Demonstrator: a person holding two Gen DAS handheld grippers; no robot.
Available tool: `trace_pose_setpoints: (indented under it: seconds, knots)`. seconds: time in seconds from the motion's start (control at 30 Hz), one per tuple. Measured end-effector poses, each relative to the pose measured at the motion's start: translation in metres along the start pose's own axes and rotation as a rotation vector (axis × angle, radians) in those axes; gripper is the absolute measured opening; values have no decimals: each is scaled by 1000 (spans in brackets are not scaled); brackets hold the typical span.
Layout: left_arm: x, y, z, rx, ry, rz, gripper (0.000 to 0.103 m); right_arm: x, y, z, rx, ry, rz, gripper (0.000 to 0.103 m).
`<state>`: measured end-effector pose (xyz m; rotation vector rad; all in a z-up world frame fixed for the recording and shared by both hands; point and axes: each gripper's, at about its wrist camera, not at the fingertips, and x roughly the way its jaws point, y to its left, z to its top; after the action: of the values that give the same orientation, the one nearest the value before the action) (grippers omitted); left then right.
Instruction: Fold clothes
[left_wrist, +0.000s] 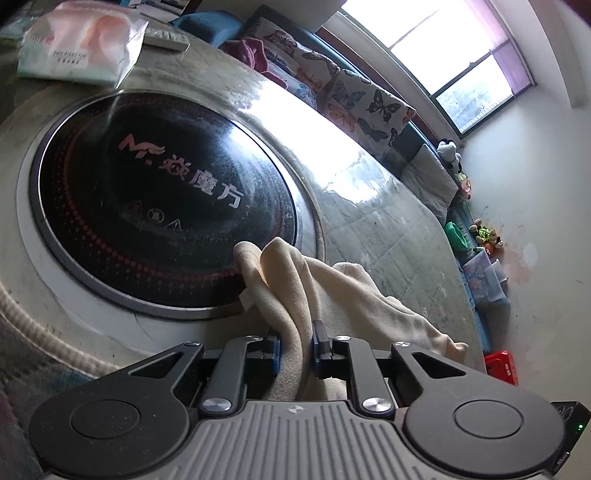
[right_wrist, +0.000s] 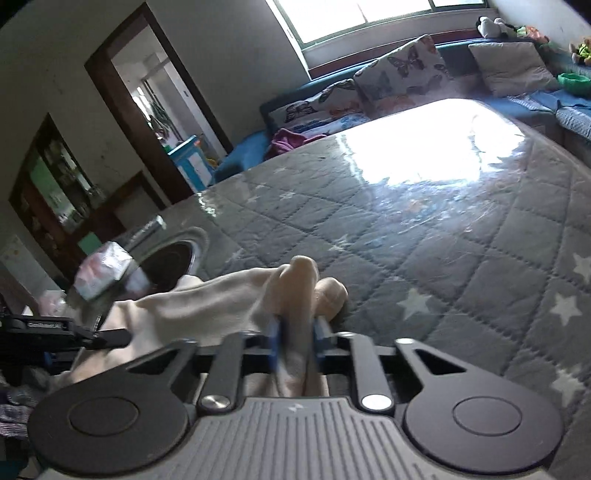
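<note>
A cream garment (left_wrist: 332, 295) lies bunched over the rim of the round black hob and the quilted table. In the left wrist view my left gripper (left_wrist: 295, 343) is shut on a fold of it, and the cloth rises in ridges ahead of the blue pads. The right wrist view shows the same cream garment (right_wrist: 207, 299) stretching off to the left. My right gripper (right_wrist: 297, 332) is shut on another bunched fold, which sticks up past the fingertips. The cloth inside both jaws is hidden.
A round black hob (left_wrist: 166, 199) is set into the table, whose grey star-patterned quilted cover (right_wrist: 424, 236) lies under clear plastic. A tissue pack (left_wrist: 81, 44) lies beyond the hob. A sofa with butterfly cushions (right_wrist: 402, 62) runs along the window wall.
</note>
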<state>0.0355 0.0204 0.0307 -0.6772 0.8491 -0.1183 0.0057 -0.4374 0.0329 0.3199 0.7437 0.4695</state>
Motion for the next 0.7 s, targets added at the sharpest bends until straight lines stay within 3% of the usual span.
trace_pose_setpoints:
  seconds: [0.33, 0.7]
  knots:
    - [0, -51, 13, 136, -20, -49, 15, -41, 19, 21, -62, -117, -14, 9]
    - [49, -145, 19, 263, 11, -155, 15, -85, -13, 67, -95, -235, -195, 9]
